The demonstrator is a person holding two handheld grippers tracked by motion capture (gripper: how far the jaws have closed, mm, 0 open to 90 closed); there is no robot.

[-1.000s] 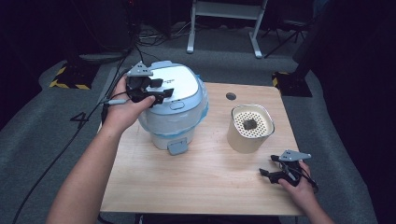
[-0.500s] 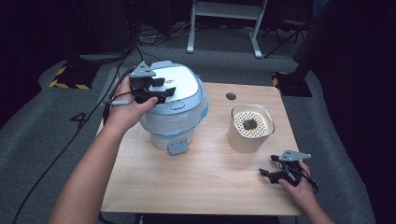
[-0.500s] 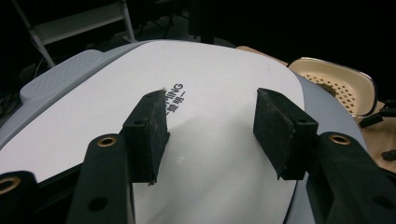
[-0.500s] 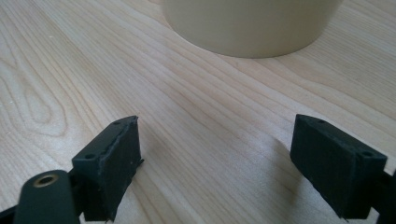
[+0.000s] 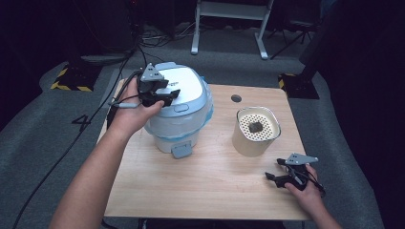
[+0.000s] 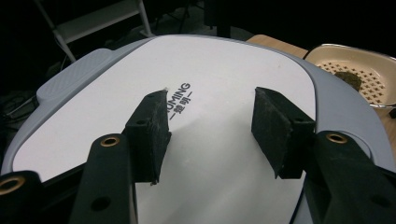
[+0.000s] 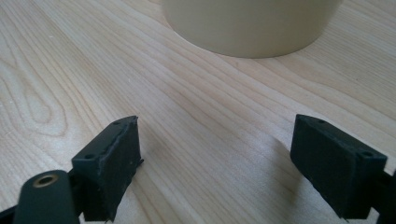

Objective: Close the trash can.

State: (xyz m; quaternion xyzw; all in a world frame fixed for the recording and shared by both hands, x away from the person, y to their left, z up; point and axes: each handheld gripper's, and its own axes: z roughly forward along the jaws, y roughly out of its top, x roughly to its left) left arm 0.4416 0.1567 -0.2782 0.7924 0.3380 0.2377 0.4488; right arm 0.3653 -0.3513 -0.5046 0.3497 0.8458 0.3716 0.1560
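Note:
A white and pale-blue rice cooker stands at the table's left with its lid down. My left gripper hovers over the lid's left side, open, nothing between its jaws; the printed logo lies just past its left pad. A cream pot with a perforated insert holding a small dark lump stands to the cooker's right. My right gripper rests low on the wood near the front right corner, open and empty, with the pot's base ahead of it.
The wooden table has bare room in front of the cooker and pot. A round cable hole lies behind the pot. A grey latch tab juts from the cooker's front. Grey carpet and a metal stand lie beyond.
My left gripper has shifted slightly over the cooker lid. The right gripper has stayed in place.

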